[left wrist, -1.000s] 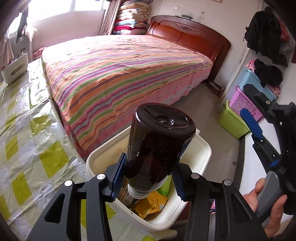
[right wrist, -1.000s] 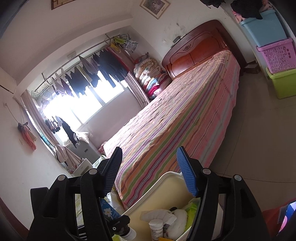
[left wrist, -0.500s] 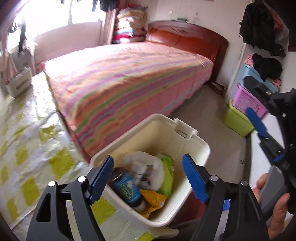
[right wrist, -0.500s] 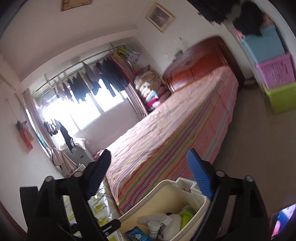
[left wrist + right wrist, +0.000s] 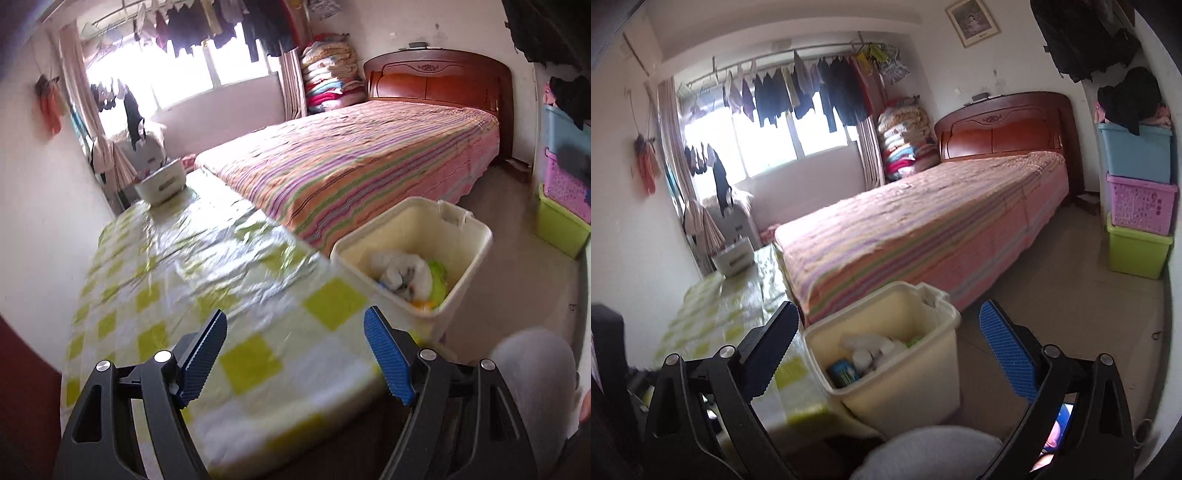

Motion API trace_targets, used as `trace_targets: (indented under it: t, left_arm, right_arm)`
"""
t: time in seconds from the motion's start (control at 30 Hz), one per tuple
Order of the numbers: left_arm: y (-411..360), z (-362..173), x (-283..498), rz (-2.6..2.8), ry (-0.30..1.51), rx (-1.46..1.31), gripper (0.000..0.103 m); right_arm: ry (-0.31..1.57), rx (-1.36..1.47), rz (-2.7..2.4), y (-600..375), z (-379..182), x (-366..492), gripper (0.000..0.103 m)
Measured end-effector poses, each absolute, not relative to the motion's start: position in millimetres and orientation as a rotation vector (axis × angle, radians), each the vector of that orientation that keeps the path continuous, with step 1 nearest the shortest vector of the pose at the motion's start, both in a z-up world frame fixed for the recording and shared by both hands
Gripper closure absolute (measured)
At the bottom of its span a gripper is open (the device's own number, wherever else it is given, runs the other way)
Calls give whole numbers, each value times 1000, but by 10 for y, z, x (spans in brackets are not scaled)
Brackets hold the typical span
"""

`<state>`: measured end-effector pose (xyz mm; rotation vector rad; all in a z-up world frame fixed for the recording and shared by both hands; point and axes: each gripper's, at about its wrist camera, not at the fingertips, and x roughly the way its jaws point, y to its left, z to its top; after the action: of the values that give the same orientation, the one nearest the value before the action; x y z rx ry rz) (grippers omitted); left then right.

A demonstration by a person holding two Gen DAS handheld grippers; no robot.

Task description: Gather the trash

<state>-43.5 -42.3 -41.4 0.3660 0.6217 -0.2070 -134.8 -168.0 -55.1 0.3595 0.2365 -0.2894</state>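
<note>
The cream bin (image 5: 458, 236) stands at the right middle of the left wrist view, beside the table edge, and at the lower middle of the right wrist view (image 5: 923, 373). Inside it lie white crumpled paper (image 5: 400, 271), something green (image 5: 437, 277), a small white bottle (image 5: 862, 358) and a blue can (image 5: 843, 372); the writing on the can is too blurred to read. The left gripper (image 5: 295, 354) is spread wide with nothing between its blue pads, above the yellow-checked tablecloth (image 5: 207, 266). The right gripper (image 5: 890, 350) is opening its jaws and grasps nothing; the bin shows in the gap behind them, apart from both pads. A striped bed (image 5: 354, 162) fills the middle. At the right edge stand stacked blue, pink and green boxes (image 5: 1139, 206).
</note>
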Motion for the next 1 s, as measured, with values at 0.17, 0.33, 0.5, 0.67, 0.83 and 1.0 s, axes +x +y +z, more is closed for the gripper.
trace_targets:
  t: [0.17,0.33,0.5,0.67,0.83,1.0]
  left_arm:
    - [-198,-335,-652,-203,644,309,28]
    - [-142,-232,-795,-204,613,281,28]
    - [-121,-177,-857,-196,602,265,28]
    - [-120,-186,-883,-198,613,265,28]
    - [-106,-171,-951,-186,613,264,28]
    - [-47,-165,-1019,-171,621,232,28]
  right_arm:
    - [308,344,-308,-1591,-638,-1656,6]
    - [340,351,-298,-1530,-483,-1722,6]
    - [337,336,-272,-1444,-153,-1622,6]
    - [352,318,-233,-1354,-235,-1603,6]
    - [356,322,-208,-1366,-268,-1587,6]
    - [351,309,-172,-1333,-245,-1608,6]
